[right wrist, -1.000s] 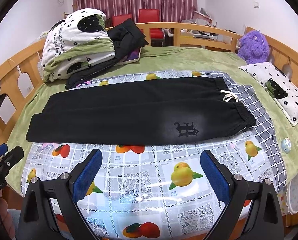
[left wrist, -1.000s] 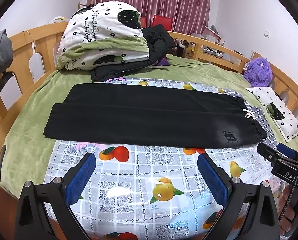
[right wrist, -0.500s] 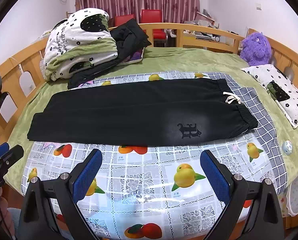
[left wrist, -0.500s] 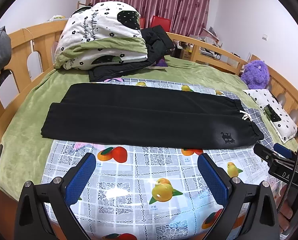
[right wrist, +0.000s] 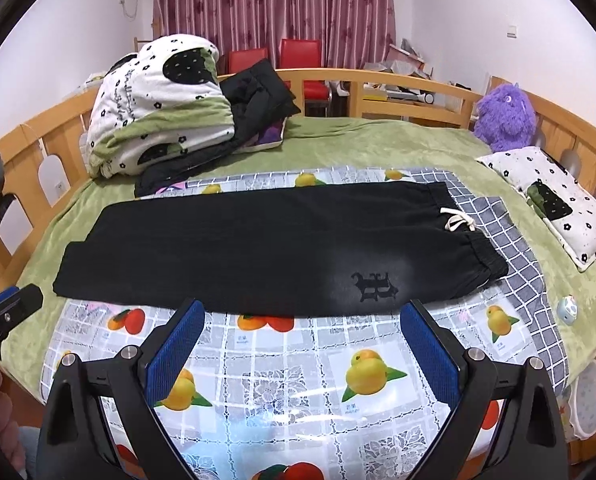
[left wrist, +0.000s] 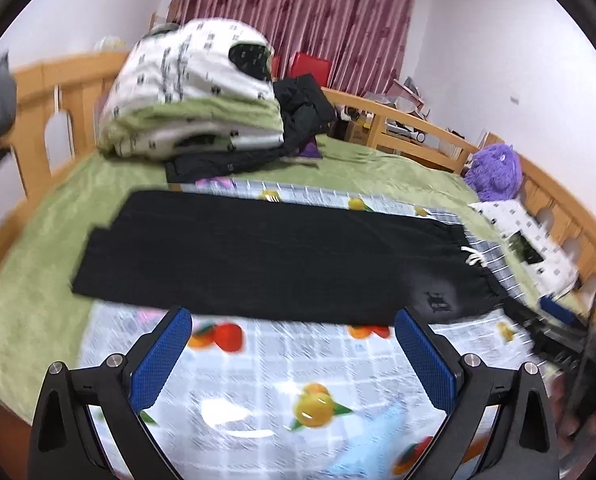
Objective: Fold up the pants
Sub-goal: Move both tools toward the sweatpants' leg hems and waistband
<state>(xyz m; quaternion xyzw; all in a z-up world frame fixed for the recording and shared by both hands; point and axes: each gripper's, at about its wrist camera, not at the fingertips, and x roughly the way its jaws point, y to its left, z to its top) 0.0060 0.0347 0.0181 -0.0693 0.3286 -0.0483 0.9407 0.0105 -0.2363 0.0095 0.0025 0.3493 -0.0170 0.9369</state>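
Right wrist: both tongs [right wrist: 299, 334] [left wrist: 292, 342] wide, empty.

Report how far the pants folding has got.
Done: the black pants lie flat on the fruit-print cloth, one leg apparently laid over the other, waistband to the right. In hand: nothing; the left hand-held gripper and right hand-held gripper are both open, short of the near edge. Left: folding the length over.

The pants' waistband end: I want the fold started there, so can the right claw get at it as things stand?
Probably yes. The right claw is open and empty, and only bare fruit-print tablecloth lies between it and the waistband of the pants.
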